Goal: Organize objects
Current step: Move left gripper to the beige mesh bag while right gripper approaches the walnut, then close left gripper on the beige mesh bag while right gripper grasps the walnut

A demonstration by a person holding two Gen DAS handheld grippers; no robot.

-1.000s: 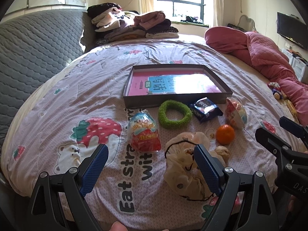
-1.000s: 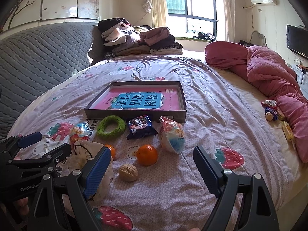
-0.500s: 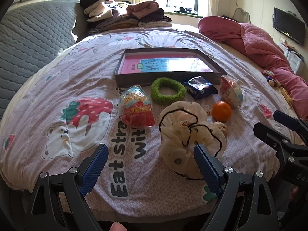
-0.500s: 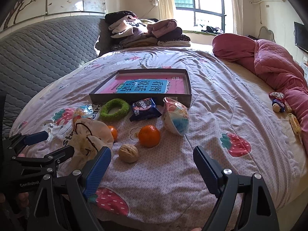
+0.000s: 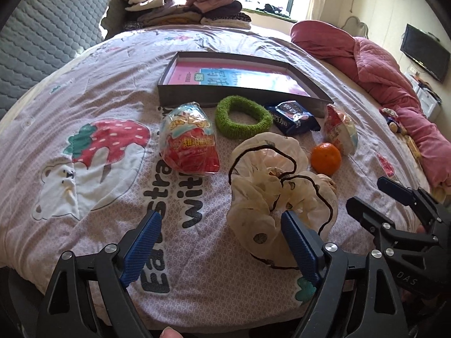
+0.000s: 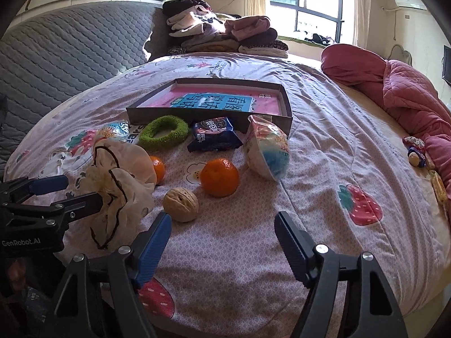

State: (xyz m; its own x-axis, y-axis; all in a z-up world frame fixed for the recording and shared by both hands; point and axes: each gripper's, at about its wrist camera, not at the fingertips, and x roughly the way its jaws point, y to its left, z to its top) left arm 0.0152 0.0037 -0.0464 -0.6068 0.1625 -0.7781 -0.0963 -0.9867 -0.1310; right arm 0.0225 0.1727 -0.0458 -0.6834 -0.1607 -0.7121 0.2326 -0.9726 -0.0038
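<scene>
The bed (image 5: 84, 90) carries a shallow box (image 5: 180, 95) at the far centre, with loose items near it. The drawstring bag (image 5: 270, 186) lies crumpled just ahead of the left gripper (image 5: 221, 242), toward its right finger, long axis near to far. Left jaws: spread, closing, with nothing pinched. The right gripper (image 6: 222, 239) is also spread and closing on nothing; the walnut (image 6: 181, 204) lies just beyond its left finger. Only the right view shows a second mandarin (image 6: 157, 169) behind the bag.
</scene>
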